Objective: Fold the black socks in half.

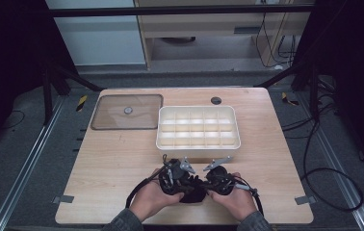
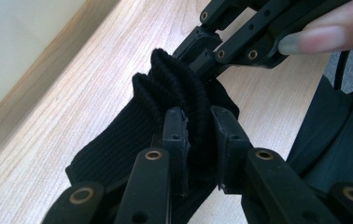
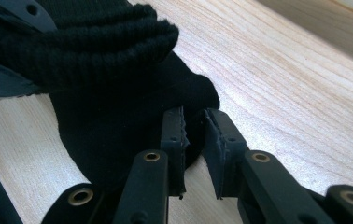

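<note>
A black ribbed sock (image 1: 192, 193) lies bunched on the wooden table (image 1: 117, 163) near its front edge, between two hands. My left gripper (image 1: 186, 186) comes at it from the left. In the left gripper view that gripper (image 2: 198, 119) is shut on the thick folded cuff of the sock (image 2: 118, 135). My right gripper (image 1: 202, 185) comes from the right, its jaws meeting the same cuff (image 2: 206, 63). In the right gripper view the right gripper (image 3: 194, 123) pinches a thin flap of the sock (image 3: 109, 93), its jaws nearly together.
A white box (image 1: 198, 152) divided into several compartments stands just behind the hands at mid table. Its clear lid (image 1: 127, 111) lies flat at the back left. A small black round cap (image 1: 215, 100) sits in the tabletop behind the box.
</note>
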The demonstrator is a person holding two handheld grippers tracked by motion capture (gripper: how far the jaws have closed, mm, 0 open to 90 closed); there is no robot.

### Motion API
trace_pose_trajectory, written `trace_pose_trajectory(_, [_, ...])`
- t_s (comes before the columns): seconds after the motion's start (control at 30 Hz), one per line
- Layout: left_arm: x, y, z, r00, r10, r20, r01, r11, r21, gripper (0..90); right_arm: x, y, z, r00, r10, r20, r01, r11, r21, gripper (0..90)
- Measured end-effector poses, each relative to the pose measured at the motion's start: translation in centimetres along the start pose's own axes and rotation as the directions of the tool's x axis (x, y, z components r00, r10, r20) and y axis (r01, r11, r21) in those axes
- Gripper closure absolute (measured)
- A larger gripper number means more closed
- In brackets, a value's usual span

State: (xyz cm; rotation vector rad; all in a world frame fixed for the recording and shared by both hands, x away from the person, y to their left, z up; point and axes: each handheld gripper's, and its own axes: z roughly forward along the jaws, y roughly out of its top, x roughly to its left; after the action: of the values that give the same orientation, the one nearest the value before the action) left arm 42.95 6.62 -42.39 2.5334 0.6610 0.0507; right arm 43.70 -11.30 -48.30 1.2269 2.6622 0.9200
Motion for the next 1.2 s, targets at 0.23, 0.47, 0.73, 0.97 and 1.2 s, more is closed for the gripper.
trace_pose_trajectory(0.23, [-0.1, 0.0, 0.5, 0.9999, -0.009, 0.013, 0.009, 0.9999, -0.008, 76.4, 0.0, 0.0, 0.0, 1.0, -0.003, 0.0, 0.003, 1.0, 0.001, 77.8])
trace_pose_trajectory(0.47, [-0.2, -0.2, 0.9, 0.9997, -0.013, 0.02, 0.013, 0.9999, -0.005, 75.3, 0.0, 0.0, 0.0, 1.0, -0.001, 0.001, 0.001, 1.0, 0.005, 77.8])
trace_pose_trajectory(0.73, [-0.4, -0.2, 0.8, 0.9979, -0.035, 0.054, 0.037, 0.9988, -0.031, 72.1, 0.0, 0.0, 0.0, 1.0, -0.001, 0.001, 0.001, 1.0, 0.006, 77.7])
trace_pose_trajectory(0.97, [-0.3, -0.1, 0.2, 0.9986, -0.033, 0.042, 0.035, 0.9985, -0.042, 70.8, 0.0, 0.0, 0.0, 1.0, -0.004, 0.002, 0.004, 1.0, 0.005, 77.6])
trace_pose_trajectory(1.2, [0.9, -0.4, -1.0, 0.9992, -0.035, -0.019, 0.034, 0.9986, -0.041, 67.6, 0.1, 0.0, 0.0, 1.0, -0.002, 0.005, 0.002, 1.0, 0.007, 77.6])
